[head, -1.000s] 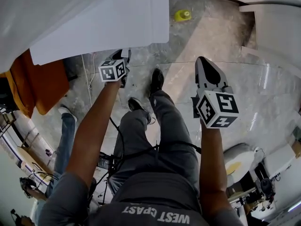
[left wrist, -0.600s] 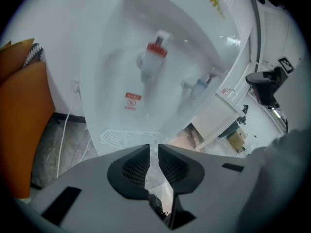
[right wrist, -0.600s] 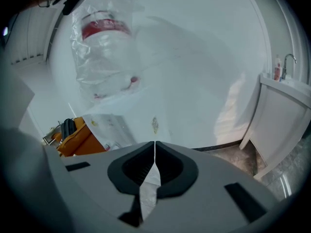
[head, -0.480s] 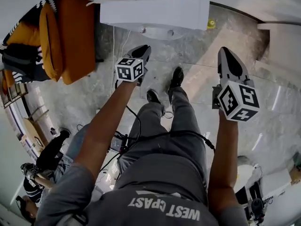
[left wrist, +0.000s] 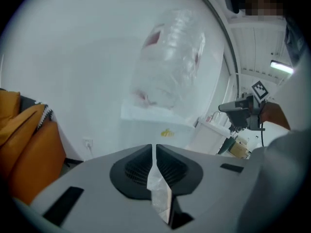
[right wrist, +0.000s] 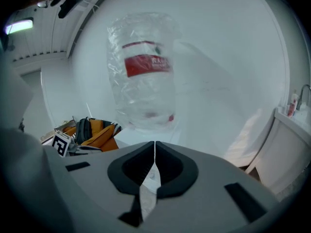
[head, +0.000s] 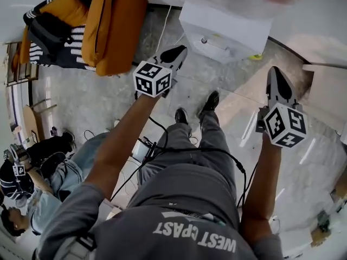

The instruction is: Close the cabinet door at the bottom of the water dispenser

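While open floor (head: pixel 108 107) fronts the white, bottle-topped water dispenser (head: pixel 225 23), the left gripper (head: pixel 178 51) has just been closing its empty jaws; the right gripper (head: pixel 274 73) is closed, empty.

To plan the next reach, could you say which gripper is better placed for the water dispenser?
Likely left: the left gripper lies nearer the water dispenser; its empty jaws have just been closing. The right gripper sits farther off to the side.

Both arms outstretched; left tool (head: pixel 176 52) empty, jaws just closing to a slit; right tool (head: pixel 275 72) jaws together.
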Demonstrator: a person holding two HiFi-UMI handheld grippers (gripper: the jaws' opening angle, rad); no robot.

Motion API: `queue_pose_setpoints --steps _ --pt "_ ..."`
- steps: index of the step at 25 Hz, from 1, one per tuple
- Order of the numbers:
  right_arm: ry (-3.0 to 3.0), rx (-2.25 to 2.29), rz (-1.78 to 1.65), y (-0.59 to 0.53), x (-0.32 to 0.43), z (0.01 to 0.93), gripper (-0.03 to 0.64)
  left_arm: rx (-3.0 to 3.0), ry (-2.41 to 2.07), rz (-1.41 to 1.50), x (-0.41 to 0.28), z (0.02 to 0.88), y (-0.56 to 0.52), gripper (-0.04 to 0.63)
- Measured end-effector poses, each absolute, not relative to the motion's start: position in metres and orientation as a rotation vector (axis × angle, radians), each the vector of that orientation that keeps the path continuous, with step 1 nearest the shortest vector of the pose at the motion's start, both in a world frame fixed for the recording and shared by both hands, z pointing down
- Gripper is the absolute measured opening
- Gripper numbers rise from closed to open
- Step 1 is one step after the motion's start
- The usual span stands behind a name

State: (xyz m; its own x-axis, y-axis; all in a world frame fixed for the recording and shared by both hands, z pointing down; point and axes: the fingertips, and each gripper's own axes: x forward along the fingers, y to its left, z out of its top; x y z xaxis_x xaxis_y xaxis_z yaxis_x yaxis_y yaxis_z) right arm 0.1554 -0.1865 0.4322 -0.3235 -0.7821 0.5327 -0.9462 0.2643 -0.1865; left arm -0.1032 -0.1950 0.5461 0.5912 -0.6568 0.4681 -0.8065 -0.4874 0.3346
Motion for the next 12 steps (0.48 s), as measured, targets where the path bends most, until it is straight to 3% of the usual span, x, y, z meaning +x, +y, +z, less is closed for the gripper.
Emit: queue_pose_setpoints --steps 12 --pt "-2.416 1.554 0.492 -0.164 0.109 0.302 0.029 2.465 -1.331 0.170 -0.165 0.354 -0.162 0.037"
